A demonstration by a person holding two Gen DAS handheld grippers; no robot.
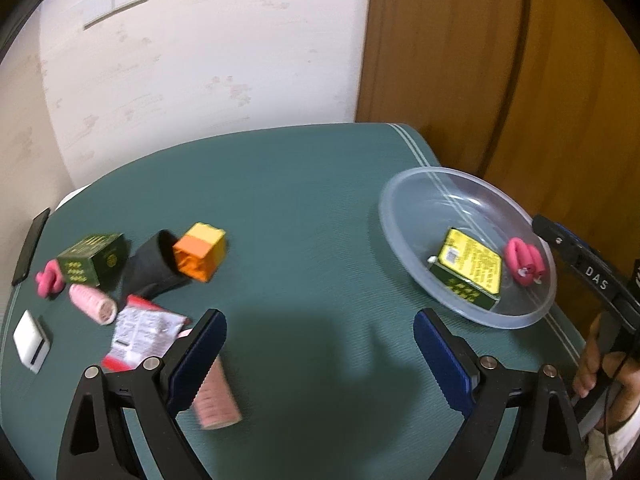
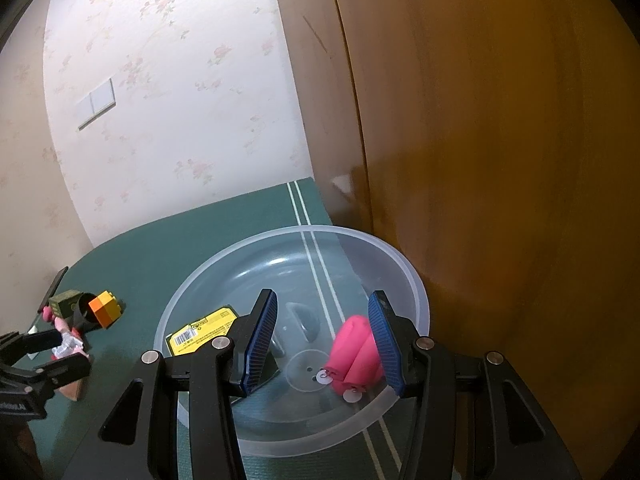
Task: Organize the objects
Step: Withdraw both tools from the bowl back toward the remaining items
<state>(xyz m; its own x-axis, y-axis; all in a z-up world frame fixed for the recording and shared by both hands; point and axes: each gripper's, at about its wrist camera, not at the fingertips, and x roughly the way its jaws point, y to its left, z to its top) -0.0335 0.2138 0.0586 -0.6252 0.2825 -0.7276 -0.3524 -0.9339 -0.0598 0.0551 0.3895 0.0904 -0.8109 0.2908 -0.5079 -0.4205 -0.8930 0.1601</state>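
Note:
A clear plastic bowl point(image 1: 404, 236) point(image 2: 416, 284) stands on the green mat at the right. In it lie a yellow-green box point(image 1: 472, 268) point(image 2: 200, 330) and a pink foam curler point(image 1: 522, 258) point(image 2: 354, 354). My right gripper point(image 2: 324, 344) is open over the bowl, the curler beside its right finger, not held. My left gripper point(image 1: 320, 356) is open and empty above the mat, with a pink roller point(image 1: 216, 400) under its left finger. At the left lie an orange-yellow cube point(image 1: 200, 256), a black cup point(image 1: 154, 264), a green box point(image 1: 94, 260), another pink roller point(image 1: 92, 302), a pink curler point(image 1: 48, 280) and a red-white packet point(image 1: 140, 332).
A white device point(image 1: 30, 340) and a black phone point(image 1: 30, 246) lie at the mat's left edge. A wooden door point(image 2: 500, 160) stands close behind the bowl. A papered wall point(image 1: 200, 80) is behind the table. The mat's right edge point(image 1: 424, 148) falls off near the bowl.

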